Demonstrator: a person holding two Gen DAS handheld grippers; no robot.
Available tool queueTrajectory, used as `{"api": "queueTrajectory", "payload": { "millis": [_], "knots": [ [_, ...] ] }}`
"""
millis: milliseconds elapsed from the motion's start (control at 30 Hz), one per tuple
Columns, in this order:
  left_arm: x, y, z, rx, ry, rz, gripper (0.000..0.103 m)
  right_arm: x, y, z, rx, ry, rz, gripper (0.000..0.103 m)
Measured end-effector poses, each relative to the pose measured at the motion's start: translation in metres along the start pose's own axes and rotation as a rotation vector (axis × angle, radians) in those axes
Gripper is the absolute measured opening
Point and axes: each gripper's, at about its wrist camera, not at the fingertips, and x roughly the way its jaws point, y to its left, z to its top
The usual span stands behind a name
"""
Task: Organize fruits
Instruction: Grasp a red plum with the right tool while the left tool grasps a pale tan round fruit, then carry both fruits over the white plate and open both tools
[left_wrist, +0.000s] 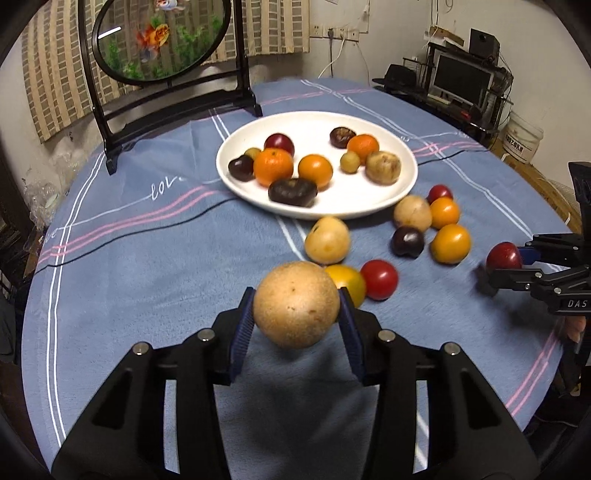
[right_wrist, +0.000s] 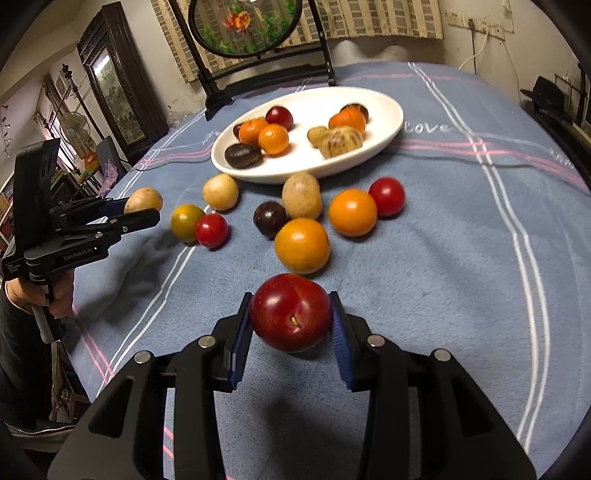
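Fruit lies scattered over a blue fleece tablecloth (left_wrist: 129, 280) with white and pink stripes, and more of it sits on a wide white ceramic plate (left_wrist: 369, 122) toward the far side. The left gripper (left_wrist: 297, 314) is clamped on a round tan, speckled fruit (left_wrist: 295, 308), its blue ribbed pads (left_wrist: 243, 325) pressed against both sides, near the table's front edge. The right gripper (right_wrist: 291, 321) is clamped the same way on a glossy red plum (right_wrist: 290, 312), which is near the cloth; whether it touches cannot be told.

Between the grippers and the plate, loose on the cloth, are a yellow-green tomato (right_wrist: 185, 221) touching a small red tomato (right_wrist: 211, 230), a pale yellow round fruit (right_wrist: 220, 192), a tan oval fruit (right_wrist: 301, 195) beside a dark purple plum (right_wrist: 269, 218), two orange round fruits (right_wrist: 301, 244) (right_wrist: 352, 212), and another red tomato (right_wrist: 386, 195) at the right of the group.

On the plate sit two ribbed mandarins (left_wrist: 273, 166) (left_wrist: 363, 146), a smooth orange fruit (left_wrist: 315, 170), a red plum (left_wrist: 279, 144), several dark purple fruits (left_wrist: 292, 192), and tan fruits (left_wrist: 383, 167) grouped at the right.

Behind the plate stands a black wooden stand (left_wrist: 236, 70) holding an oval goldfish picture (left_wrist: 159, 37).
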Motion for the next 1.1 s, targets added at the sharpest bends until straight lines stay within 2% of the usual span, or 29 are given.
{"api": "queueTrajectory", "payload": {
  "millis": [267,533,667,767,867,933,1100],
  "knots": [
    [0.007,-0.013,0.032,-0.054,-0.021,-0.044,0.045,-0.016,0.0,0.044,-0.073,-0.098,-0.068,0.04],
    [0.038,-0.008,0.082,-0.208,-0.047,-0.056,0.045,0.017,-0.006,0.11,-0.107,-0.146,-0.1,0.04],
    [0.066,0.001,0.101,-0.266,-0.029,-0.006,0.045,0.048,-0.008,0.145,-0.096,-0.137,-0.101,0.04],
    [0.082,0.006,0.114,-0.282,-0.048,0.018,0.045,0.072,-0.014,0.166,-0.055,-0.127,-0.095,0.04],
    [0.1,0.011,0.125,-0.309,-0.023,0.029,0.045,0.094,-0.018,0.176,-0.035,-0.106,-0.104,0.04],
    [0.111,0.013,0.13,-0.314,-0.008,0.067,0.045,0.105,-0.023,0.18,-0.015,-0.095,-0.116,0.04],
    [0.12,0.013,0.137,-0.296,-0.018,0.126,0.045,0.12,-0.033,0.185,0.006,-0.088,-0.11,0.041]
  ]
}}
